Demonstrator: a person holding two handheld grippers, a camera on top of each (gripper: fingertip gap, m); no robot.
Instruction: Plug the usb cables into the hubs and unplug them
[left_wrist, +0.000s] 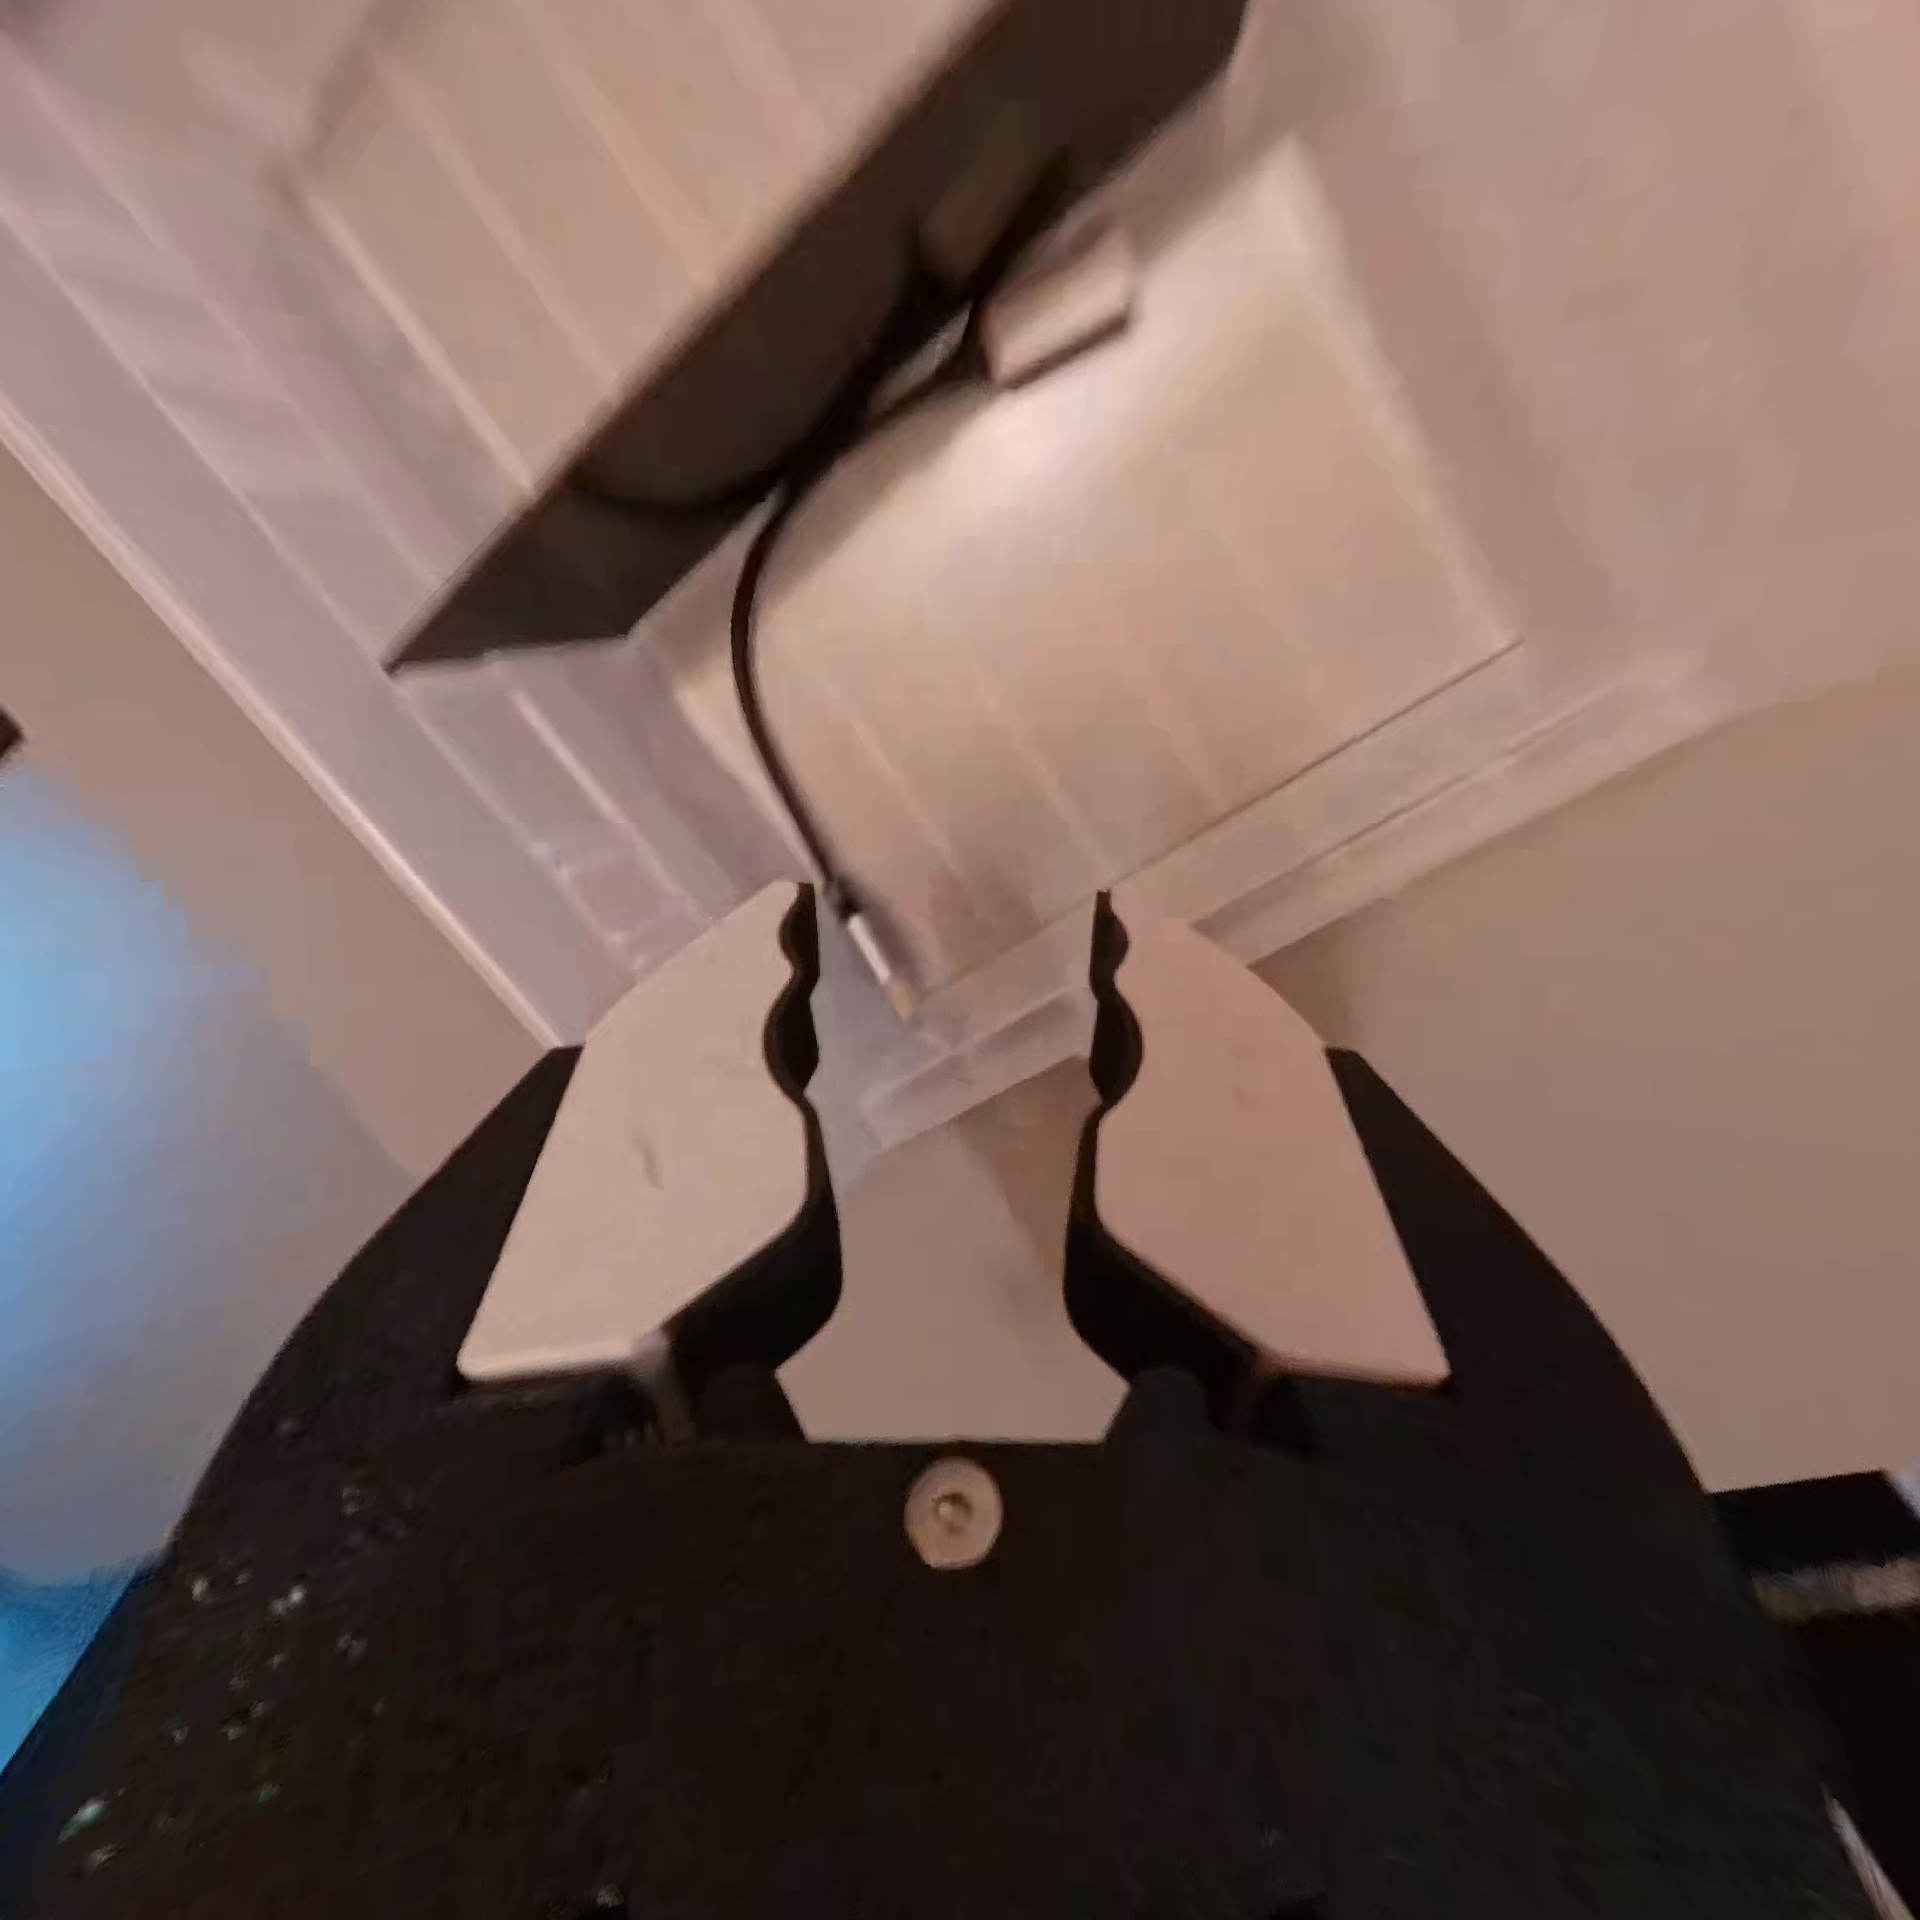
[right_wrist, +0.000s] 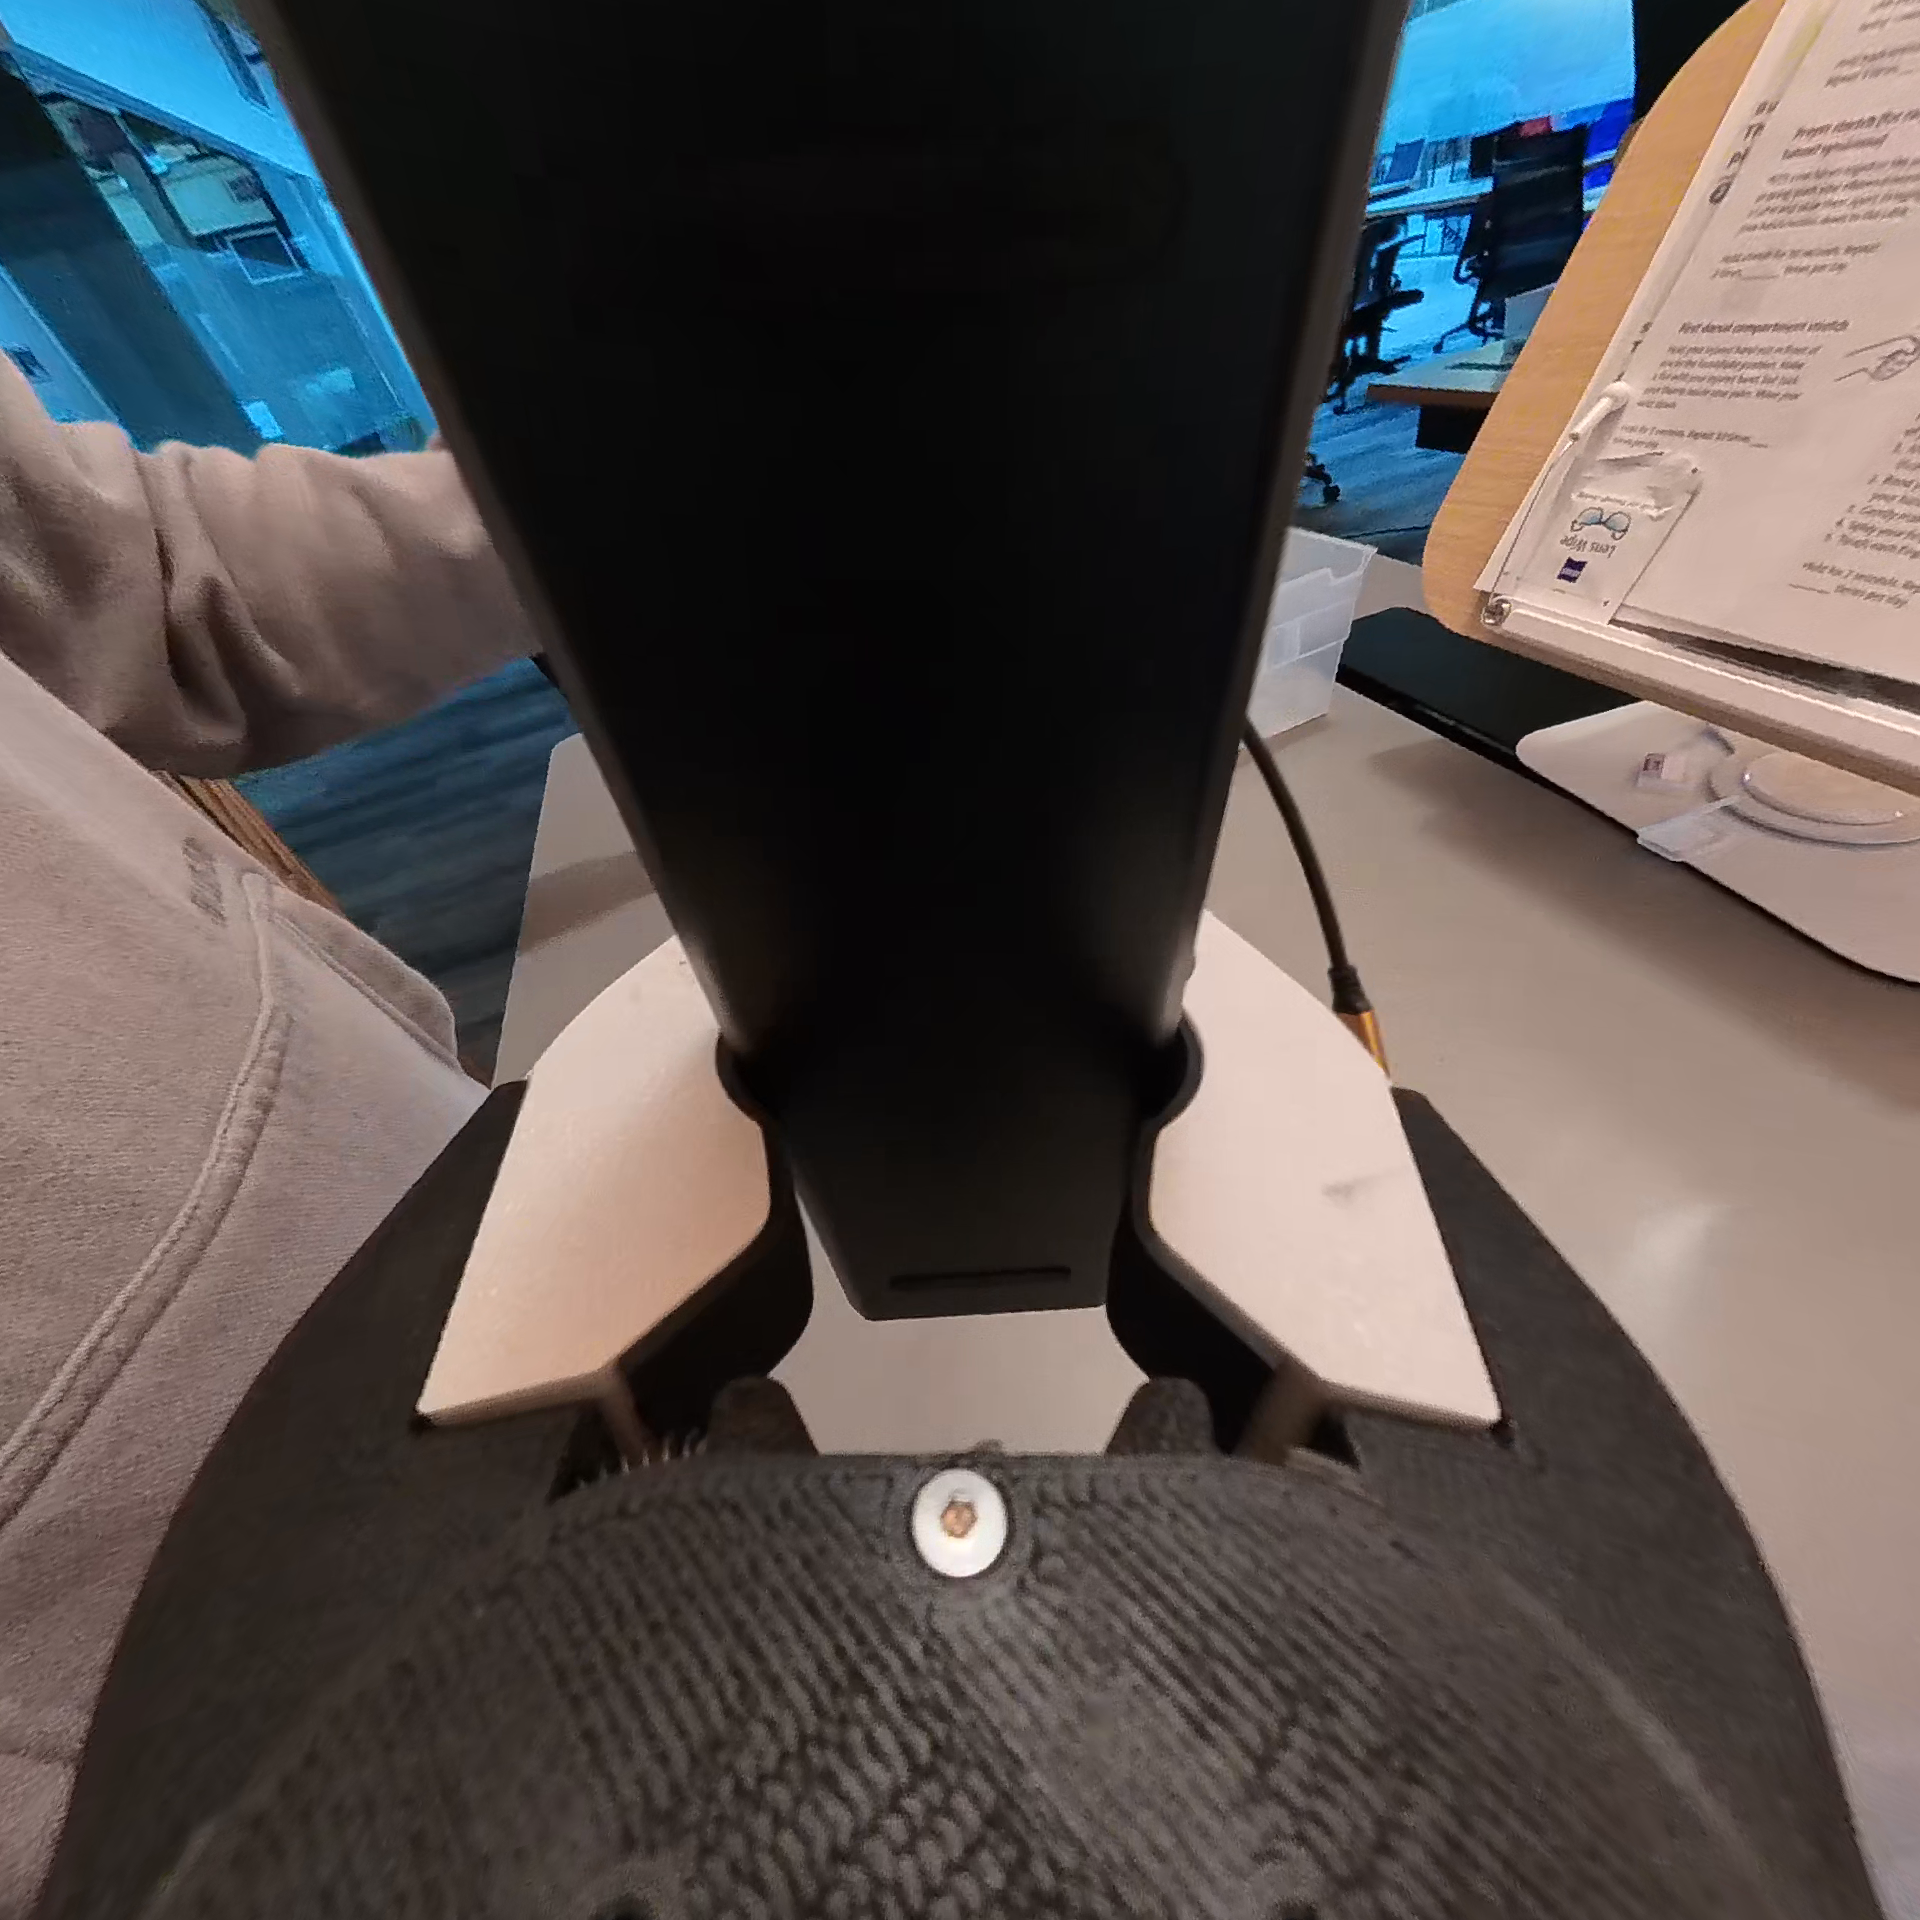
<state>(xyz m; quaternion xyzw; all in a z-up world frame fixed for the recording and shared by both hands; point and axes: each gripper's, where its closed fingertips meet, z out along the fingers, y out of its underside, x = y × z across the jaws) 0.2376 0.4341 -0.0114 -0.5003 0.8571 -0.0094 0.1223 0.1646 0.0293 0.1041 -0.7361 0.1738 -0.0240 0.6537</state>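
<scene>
In the right wrist view my right gripper (right_wrist: 951, 1049) is shut on a long black hub (right_wrist: 862, 520), which runs forward and up between the fingers and fills the middle of the view. A black cable with a gold-coloured collar (right_wrist: 1351, 997) shows by the right finger. In the left wrist view the hub (left_wrist: 727, 395) appears from below as a dark slab overhead. A black cable (left_wrist: 750, 665) hangs from it, ending in a silver plug (left_wrist: 878, 956). My left gripper (left_wrist: 951, 904) is open, and the plug hangs between its fingertips, close to the left one.
A person's grey sleeve (right_wrist: 208, 582) reaches across at the left. A white stand with printed sheets (right_wrist: 1714, 416) is on the grey table (right_wrist: 1558, 1195) at the right, with a clear plastic bin (right_wrist: 1304, 634) behind the hub. The left wrist view faces white ceiling panels (left_wrist: 1143, 623).
</scene>
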